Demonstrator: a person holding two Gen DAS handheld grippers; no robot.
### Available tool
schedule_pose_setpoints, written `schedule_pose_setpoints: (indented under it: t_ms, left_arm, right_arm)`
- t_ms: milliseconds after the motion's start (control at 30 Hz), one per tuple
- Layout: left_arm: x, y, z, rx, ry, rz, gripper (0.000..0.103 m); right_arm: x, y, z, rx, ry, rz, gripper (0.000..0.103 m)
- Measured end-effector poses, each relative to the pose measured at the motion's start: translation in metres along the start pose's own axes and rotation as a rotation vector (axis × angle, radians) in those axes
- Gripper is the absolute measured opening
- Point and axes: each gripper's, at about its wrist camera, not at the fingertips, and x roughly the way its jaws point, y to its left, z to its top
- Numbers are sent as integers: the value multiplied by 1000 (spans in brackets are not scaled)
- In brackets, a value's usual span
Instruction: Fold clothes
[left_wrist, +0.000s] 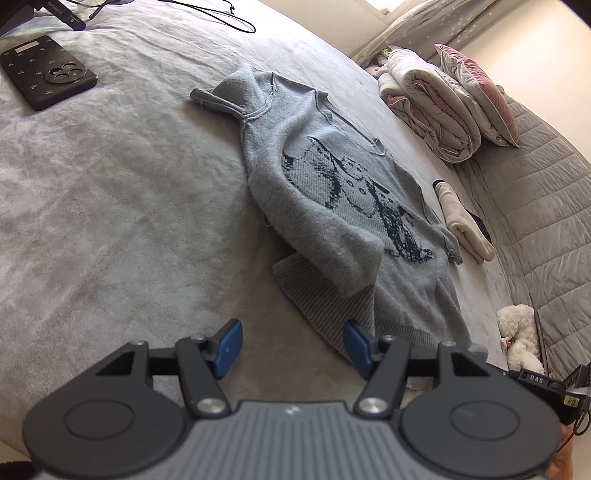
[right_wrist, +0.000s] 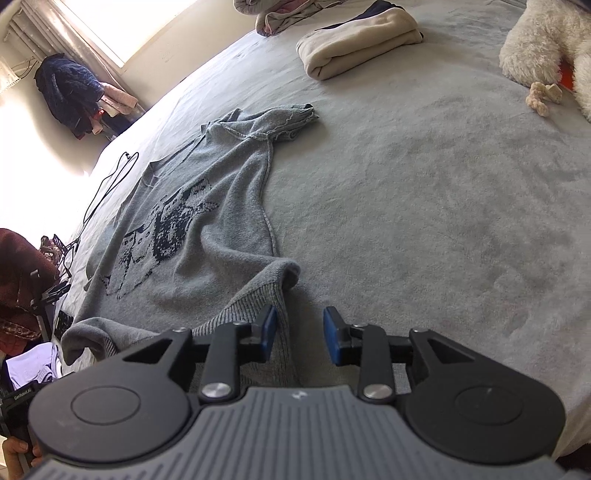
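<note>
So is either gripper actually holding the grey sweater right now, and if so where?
Neither. Both the left gripper and the right gripper are open at the ribbed hem of the grey sweater, fingers not pressing it.

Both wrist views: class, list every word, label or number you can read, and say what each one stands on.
"DAS": on the black device at the right edge of the left wrist view.
"GenRobot.AI": on the black device at the lower left edge of the right wrist view.
Yellow tag and black bar: print too blurred to read.
</note>
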Motion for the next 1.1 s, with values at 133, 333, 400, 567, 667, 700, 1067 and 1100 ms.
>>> schedule_pose_setpoints:
  t_ms: [133,333,400,567,667,700,1067,1100]
  left_arm:
    - [-1,1,-2,1,1,2,62]
    - [-6,4,-4,-4,-5,9,62]
    - [-7,7,-4,-10,-9,7,62]
    - [-6,13,-3,-47,-17,-9,62]
    - [-4,9,-1,-17,-54,-3,62]
    - [-3,7,-1,6,-72,2,62]
    - [24,-11,8,189,-153,32,59]
    - [26,-15,8,199,-152,49,51]
  right_arm:
    - [-3,-5,-1,17,-5,9,33]
    - [-10,-15,-2,42,-15,20,37]
    - [-12,-20,-2,53,-17,20,37]
    - [-14,-30,-4,79,-16,26,37]
    - [-13,-32,-6,86,-10,34,38]
    - [-13,-33,-6,87,-8,37,38]
    - [1,-12,-14,31,21,114,38]
    - [3,-9,-15,23,26,119,38]
